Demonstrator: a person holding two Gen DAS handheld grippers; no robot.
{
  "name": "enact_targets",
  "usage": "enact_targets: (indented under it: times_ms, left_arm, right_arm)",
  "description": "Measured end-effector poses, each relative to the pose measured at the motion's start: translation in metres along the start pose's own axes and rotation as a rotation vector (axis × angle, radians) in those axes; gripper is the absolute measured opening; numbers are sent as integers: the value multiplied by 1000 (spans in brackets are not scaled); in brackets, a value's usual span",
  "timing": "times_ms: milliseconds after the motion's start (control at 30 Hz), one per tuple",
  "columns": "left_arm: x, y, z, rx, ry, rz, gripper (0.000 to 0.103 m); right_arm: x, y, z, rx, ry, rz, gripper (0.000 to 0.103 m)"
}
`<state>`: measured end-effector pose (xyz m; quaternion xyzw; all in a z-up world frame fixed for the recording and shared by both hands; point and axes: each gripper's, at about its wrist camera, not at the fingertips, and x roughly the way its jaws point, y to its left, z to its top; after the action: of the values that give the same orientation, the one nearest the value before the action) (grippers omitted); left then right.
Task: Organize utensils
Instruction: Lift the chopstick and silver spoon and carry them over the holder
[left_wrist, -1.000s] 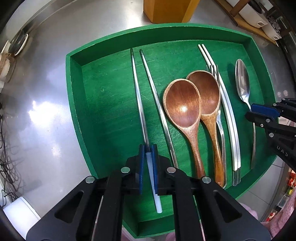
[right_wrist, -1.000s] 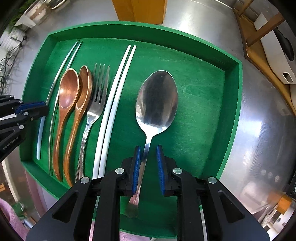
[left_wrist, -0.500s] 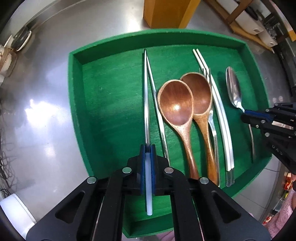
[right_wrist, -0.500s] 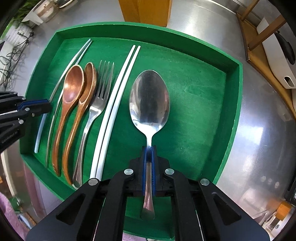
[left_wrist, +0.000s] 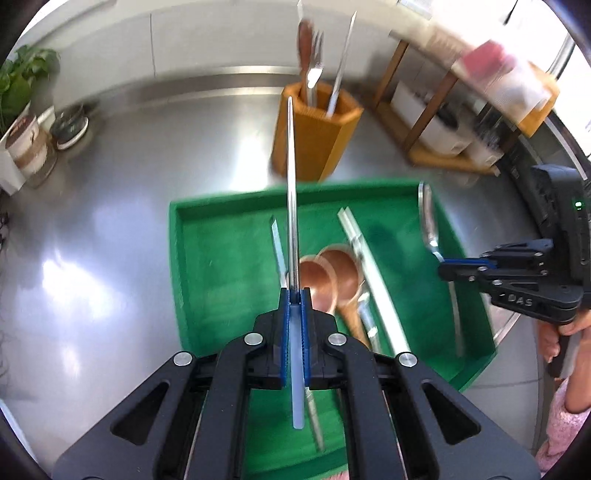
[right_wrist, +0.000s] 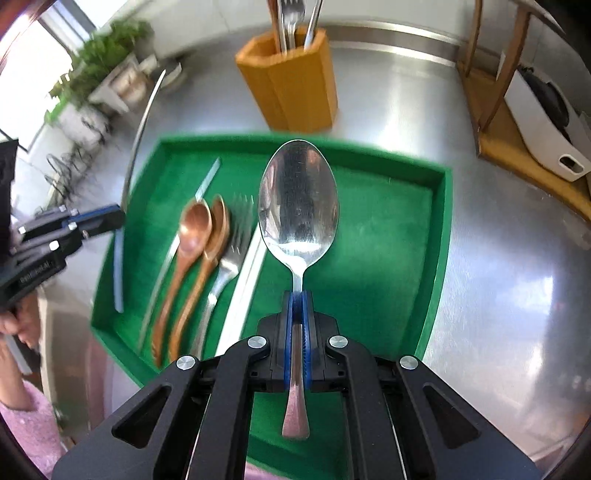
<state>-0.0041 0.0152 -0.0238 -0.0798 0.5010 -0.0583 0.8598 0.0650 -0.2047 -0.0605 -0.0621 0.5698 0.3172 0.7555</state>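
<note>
Left gripper (left_wrist: 294, 295) clamps a slim metal chopstick (left_wrist: 291, 177) mid-frame; right gripper (right_wrist: 297, 295) clenches a shiny steel spoon (right_wrist: 298, 199) – both above the blurred green tray (right_wrist: 439, 236).

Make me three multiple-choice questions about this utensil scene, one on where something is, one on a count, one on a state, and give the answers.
1. Where does the orange holder stand?
A. inside the tray
B. on the steel counter beyond the green tray
C. on the wooden rack

2. How many wooden spoons lie in the tray?
A. one
B. two
C. four

3. What is the right gripper doing?
A. hanging open
B. clamped on a fork
C. clamped on the metal spoon

Answers: B, it stands on bare steel past the tray's far rim; B, two brown bowls lie side by side; C, the blue pads squeeze the spoon's handle, and the left gripper grips a chopstick.
</note>
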Motion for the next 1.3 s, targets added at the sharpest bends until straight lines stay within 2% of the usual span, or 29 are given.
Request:
enact_targets:
  times_ms: [300, 667, 800, 1167, 1300]
  left_arm:
    - [-21, -27, 8, 34, -285, -17, 4]
    - [-25, -38, 46, -21, -514, -32, 4]
    - [-22, -42, 70, -12, -570, -9, 4]
    - [-2, -27, 129, -51, -675, 13, 4]
    - [10, -20, 146, -58, -688, 17, 4]
  right_arm:
    - [-35, -4, 18, -10, -283, 49, 5]
    - [-65, -5, 51, -12, -584, 60, 5]
    - [-72, -5, 76, -13, -665, 61, 5]
    - [-73, -11, 135, 27, -797, 41, 5]
    - [-65, -17, 155, 54, -830, 42, 5]
